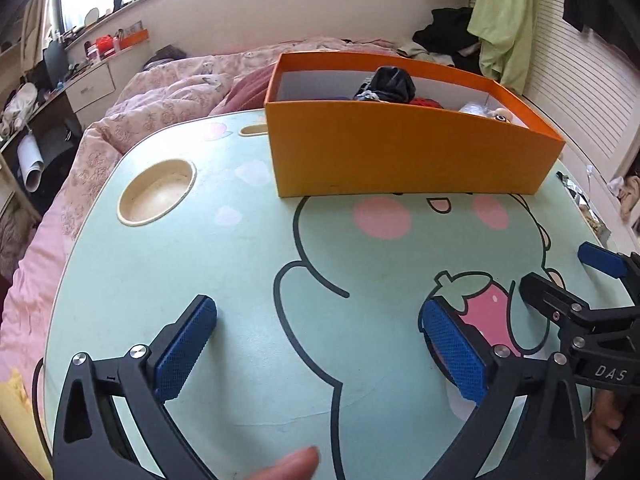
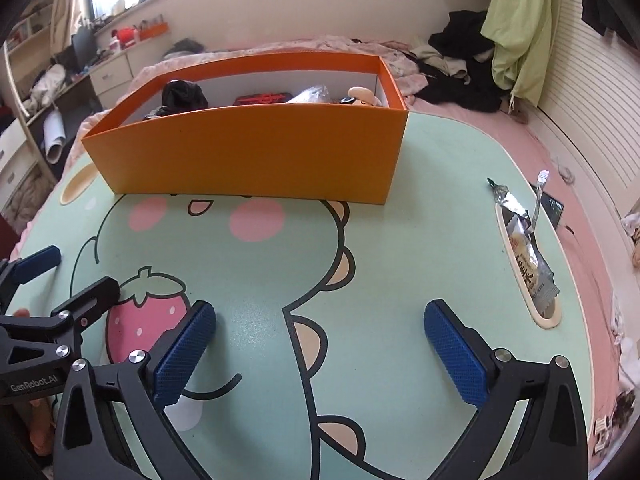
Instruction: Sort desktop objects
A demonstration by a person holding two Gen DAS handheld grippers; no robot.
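An orange box (image 1: 404, 152) stands at the far side of the green cartoon lap table (image 1: 200, 264); it also shows in the right wrist view (image 2: 248, 156). Inside lie a black bundle (image 1: 390, 84), a red item (image 2: 262, 99), a clear wrapper and a small figure (image 2: 362, 96). My left gripper (image 1: 316, 350) is open and empty above the table's near part. My right gripper (image 2: 318, 350) is open and empty beside it. Each gripper shows at the edge of the other's view. A snack packet (image 2: 524, 248) lies in the slot at the table's right edge.
A round cup recess (image 1: 158, 192) sits at the table's far left. The table rests on a bed with pink bedding (image 1: 168, 92). Dark clothes (image 2: 460, 68) and a green cloth (image 2: 520, 28) lie at the back right. A phone (image 2: 552, 208) lies right of the slot.
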